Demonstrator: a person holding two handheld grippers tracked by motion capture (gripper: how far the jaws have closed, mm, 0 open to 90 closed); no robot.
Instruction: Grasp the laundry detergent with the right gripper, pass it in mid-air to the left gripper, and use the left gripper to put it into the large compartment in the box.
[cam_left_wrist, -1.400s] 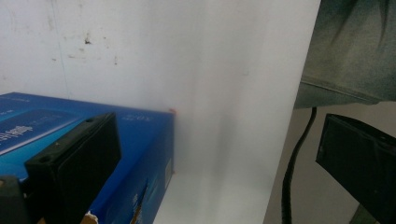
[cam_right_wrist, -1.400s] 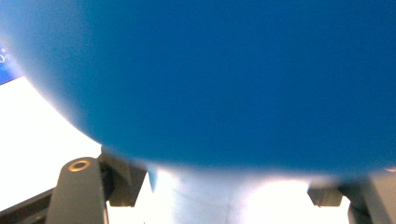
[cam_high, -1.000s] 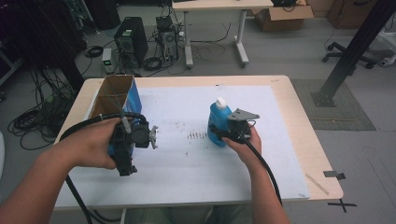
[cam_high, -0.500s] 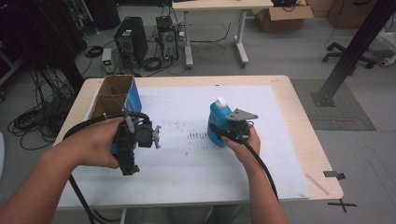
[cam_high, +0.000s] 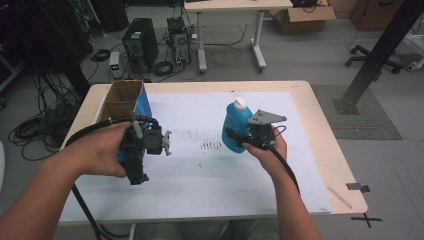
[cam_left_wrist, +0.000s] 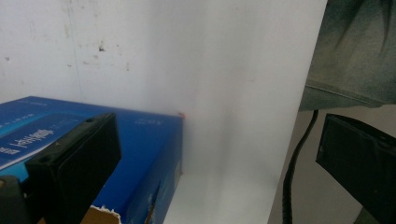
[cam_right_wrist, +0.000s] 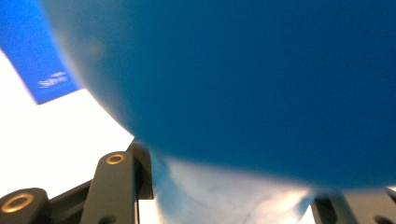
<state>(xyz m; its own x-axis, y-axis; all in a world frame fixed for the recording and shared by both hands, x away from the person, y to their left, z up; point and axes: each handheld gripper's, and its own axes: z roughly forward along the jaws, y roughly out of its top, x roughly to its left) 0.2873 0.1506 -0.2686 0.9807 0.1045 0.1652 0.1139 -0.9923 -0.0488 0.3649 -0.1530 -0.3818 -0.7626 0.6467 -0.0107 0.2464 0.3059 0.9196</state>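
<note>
Two jaws: my right gripper (cam_high: 239, 140) is clamping the blue bottle (cam_high: 236, 127).
Left gripper (cam_high: 165, 142): jaws are standing wide beside the blue box (cam_left_wrist: 140, 154).

The left gripper (cam_high: 167, 142) is a blocky black body with a pale, toothed metal piece at its front end and a small grey stub on top. A thick black cable loops over it and trails down past the forearm. In the left gripper view its jaws are flat, matt black slabs with squared corners. The right gripper (cam_high: 235, 137) is black too, topped by a grey three-cornered plate with small holes, and a black cable runs back from it along the arm. Its jaw arms carry brass-ringed screw holes. Both forearms are bare; a grey-green garment, perhaps trousers, shows at one edge.
</note>
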